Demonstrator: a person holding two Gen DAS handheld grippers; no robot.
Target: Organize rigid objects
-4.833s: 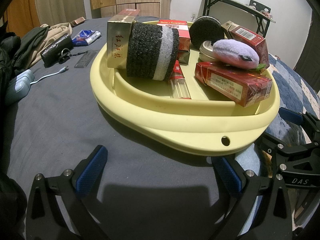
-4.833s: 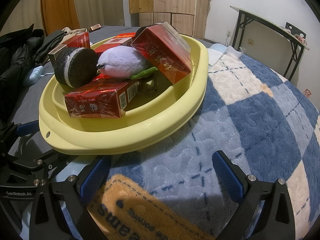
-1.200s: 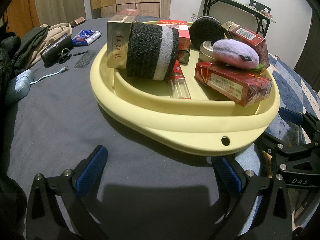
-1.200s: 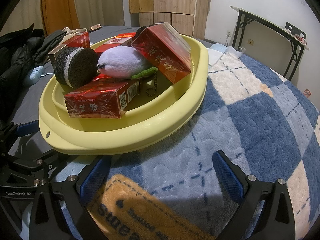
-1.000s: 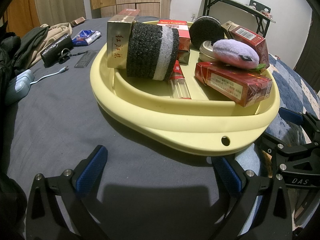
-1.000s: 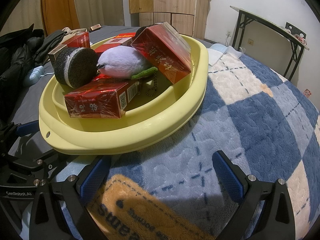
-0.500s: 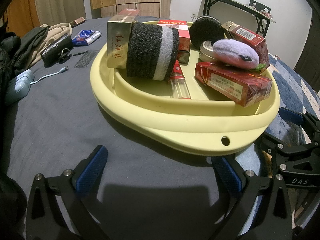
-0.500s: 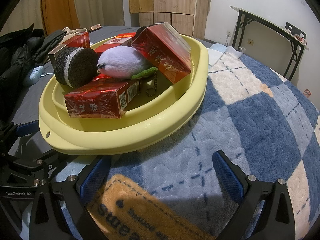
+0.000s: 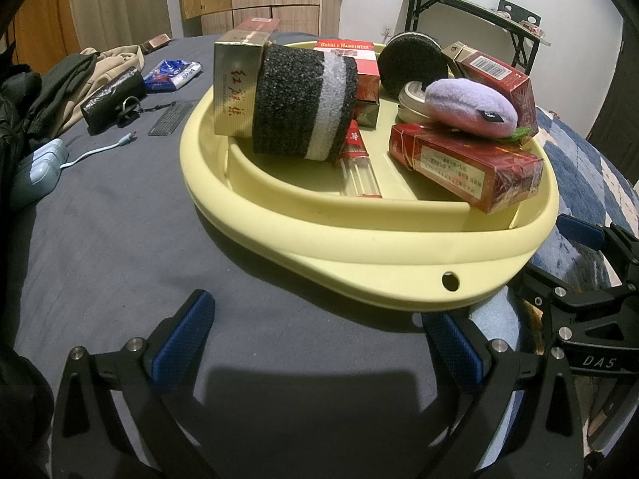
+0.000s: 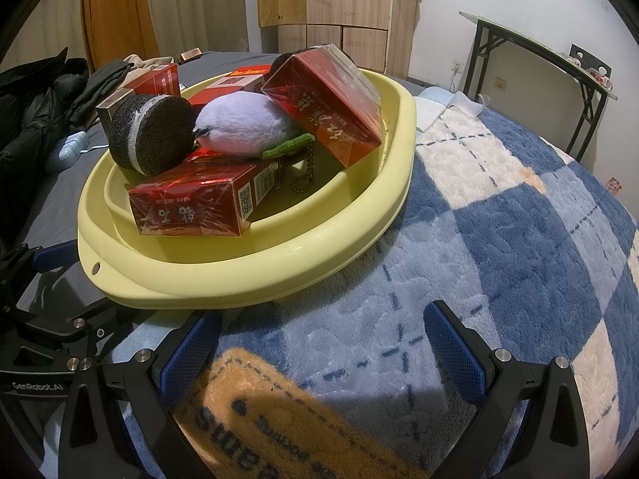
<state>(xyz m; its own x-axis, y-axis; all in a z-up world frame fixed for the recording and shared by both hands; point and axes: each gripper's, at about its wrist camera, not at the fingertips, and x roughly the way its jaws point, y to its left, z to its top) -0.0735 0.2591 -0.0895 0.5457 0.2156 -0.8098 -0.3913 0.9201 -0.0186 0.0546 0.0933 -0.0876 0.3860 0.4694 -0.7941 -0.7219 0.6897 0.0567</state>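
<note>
A pale yellow basin [image 9: 359, 247] [image 10: 255, 275] rests on the bed, piled with objects. Inside lie a gold box [image 9: 233, 88], a black and grey foam cylinder [image 9: 303, 103] [image 10: 149, 137], several red boxes [image 9: 463, 167] [image 10: 191, 205], a purple plush [image 9: 469, 107] [image 10: 243, 123], a round tin [image 9: 411, 97] and a black foam disc [image 9: 413, 62]. My left gripper [image 9: 319, 343] stands open just short of the basin's near rim, holding nothing. My right gripper [image 10: 319, 343] is open over the blanket beside the basin, also with nothing in it.
Clothes [image 9: 72, 88], a black pouch [image 9: 112, 97], a blue packet [image 9: 171, 74], a comb [image 9: 171, 117] and a pale blue charger with cable [image 9: 36, 171] lie on the grey sheet to the left. A blue checked blanket [image 10: 519, 239] covers the right. A black metal table [image 10: 539, 60] stands behind.
</note>
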